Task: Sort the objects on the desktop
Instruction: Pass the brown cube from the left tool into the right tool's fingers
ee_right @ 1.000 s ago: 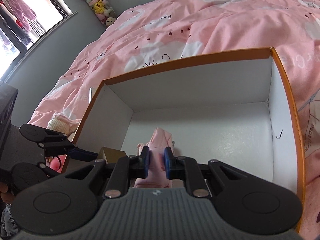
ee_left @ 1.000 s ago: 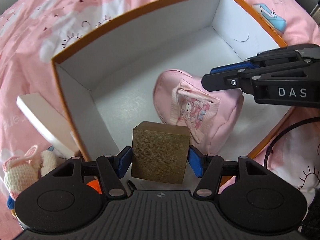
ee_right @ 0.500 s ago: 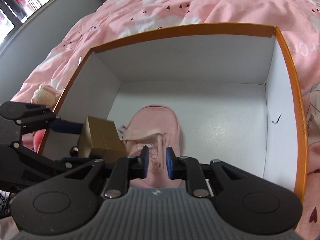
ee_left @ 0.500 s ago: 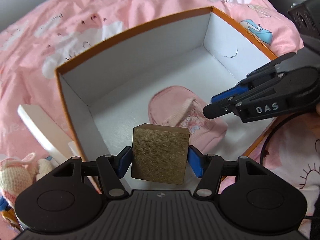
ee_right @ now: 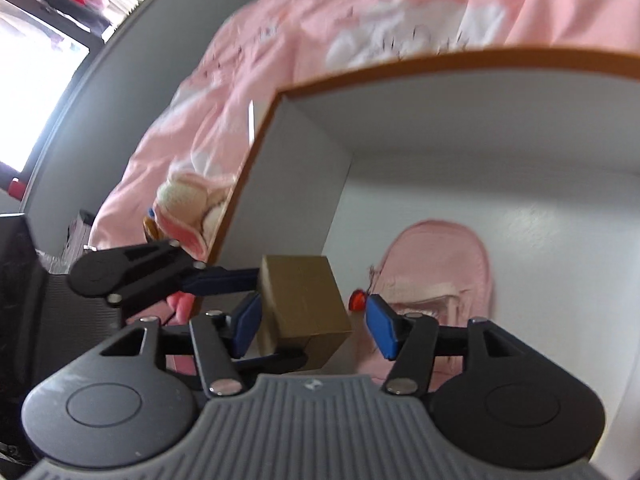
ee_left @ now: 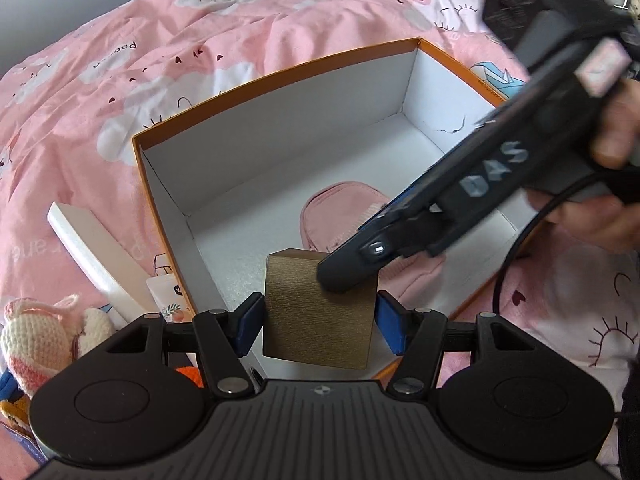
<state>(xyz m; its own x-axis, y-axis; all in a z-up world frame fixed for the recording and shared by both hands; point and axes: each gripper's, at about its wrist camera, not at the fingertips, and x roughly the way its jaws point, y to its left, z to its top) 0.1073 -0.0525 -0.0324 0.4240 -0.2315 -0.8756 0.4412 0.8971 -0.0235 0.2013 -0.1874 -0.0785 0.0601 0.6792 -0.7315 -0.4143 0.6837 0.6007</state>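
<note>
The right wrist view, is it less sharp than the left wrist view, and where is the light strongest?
Right wrist view: motion blur smears the pink bedding and the box rim; the window at the left is blown out white. Left wrist view: mostly sharp, the gold box shows its fine texture, only the right tongs crossing it are slightly soft; fisheye bending curves the box edges in both.

gold cube (ee_left: 320,320): clamped, above box edge | pink pouch (ee_right: 440,272): flat in box (ee_left: 280,128)

pouch (ee_left: 344,216) in box (ee_left: 280,120), block (ee_left: 320,312) above box's near corner
</note>
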